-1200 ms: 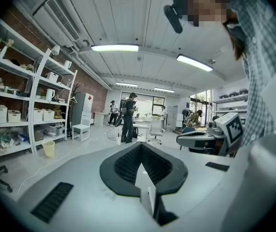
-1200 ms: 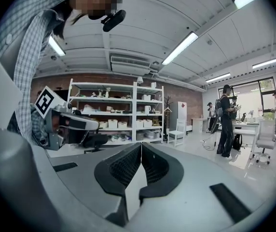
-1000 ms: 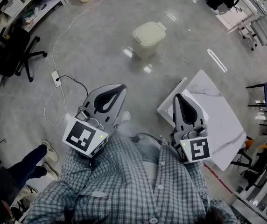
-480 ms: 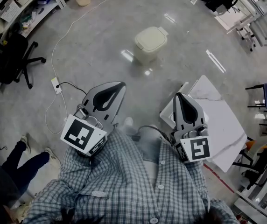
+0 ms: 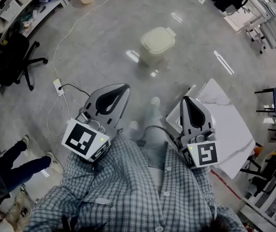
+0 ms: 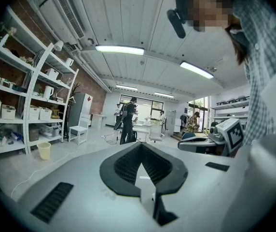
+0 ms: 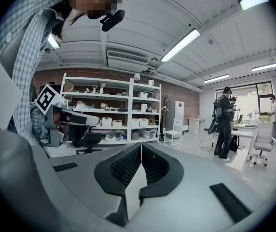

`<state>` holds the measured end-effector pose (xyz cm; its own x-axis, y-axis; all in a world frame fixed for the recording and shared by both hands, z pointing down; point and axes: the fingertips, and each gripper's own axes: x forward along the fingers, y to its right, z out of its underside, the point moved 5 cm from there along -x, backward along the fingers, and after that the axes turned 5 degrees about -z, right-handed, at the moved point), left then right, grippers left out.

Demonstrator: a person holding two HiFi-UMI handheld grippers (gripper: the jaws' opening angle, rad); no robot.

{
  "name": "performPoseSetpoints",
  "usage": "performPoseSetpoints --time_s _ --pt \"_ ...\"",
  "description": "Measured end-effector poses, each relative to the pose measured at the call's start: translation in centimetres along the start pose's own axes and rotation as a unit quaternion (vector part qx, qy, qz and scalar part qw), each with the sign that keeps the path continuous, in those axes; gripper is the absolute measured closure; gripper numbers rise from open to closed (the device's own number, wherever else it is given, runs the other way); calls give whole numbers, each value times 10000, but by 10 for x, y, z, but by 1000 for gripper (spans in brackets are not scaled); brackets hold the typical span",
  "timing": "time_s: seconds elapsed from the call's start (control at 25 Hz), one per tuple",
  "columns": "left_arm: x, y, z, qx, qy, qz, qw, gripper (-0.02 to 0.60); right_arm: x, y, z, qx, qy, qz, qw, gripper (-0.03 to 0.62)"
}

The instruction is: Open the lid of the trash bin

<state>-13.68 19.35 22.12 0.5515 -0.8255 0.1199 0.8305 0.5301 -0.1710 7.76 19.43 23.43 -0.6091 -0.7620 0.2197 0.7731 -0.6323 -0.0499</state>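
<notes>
Bin (image 5: 156, 46) sits on the floor (image 5: 99, 33) with its lid (image 5: 158, 36) down, well apart from the left gripper (image 5: 121, 90) and right gripper (image 5: 186, 102), both pressed together on nothing.

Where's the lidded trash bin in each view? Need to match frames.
Head view: trash bin upper centre, on the floor, closed.
Left gripper view: not in it.
Right gripper view: not in it.
Shared landmark: white shelving, top left in head view, left in left gripper view, centre in right.

Right hand-held gripper (image 7: 141, 149) jaws together, empty; shelving (image 7: 111, 112) ahead; person (image 7: 223, 122) standing right.
</notes>
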Motion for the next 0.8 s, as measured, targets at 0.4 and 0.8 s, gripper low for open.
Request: performPoseSetpoints --time_s 0.4,0.8 --pt "29 -16 -4 64 -101 -222 9997 577 37 29 -4 31 96 -243 9997 574" --pt "96 -37 -8 54 -225 -457 9987 577 88 94 -2 95 54 -471 9988 572"
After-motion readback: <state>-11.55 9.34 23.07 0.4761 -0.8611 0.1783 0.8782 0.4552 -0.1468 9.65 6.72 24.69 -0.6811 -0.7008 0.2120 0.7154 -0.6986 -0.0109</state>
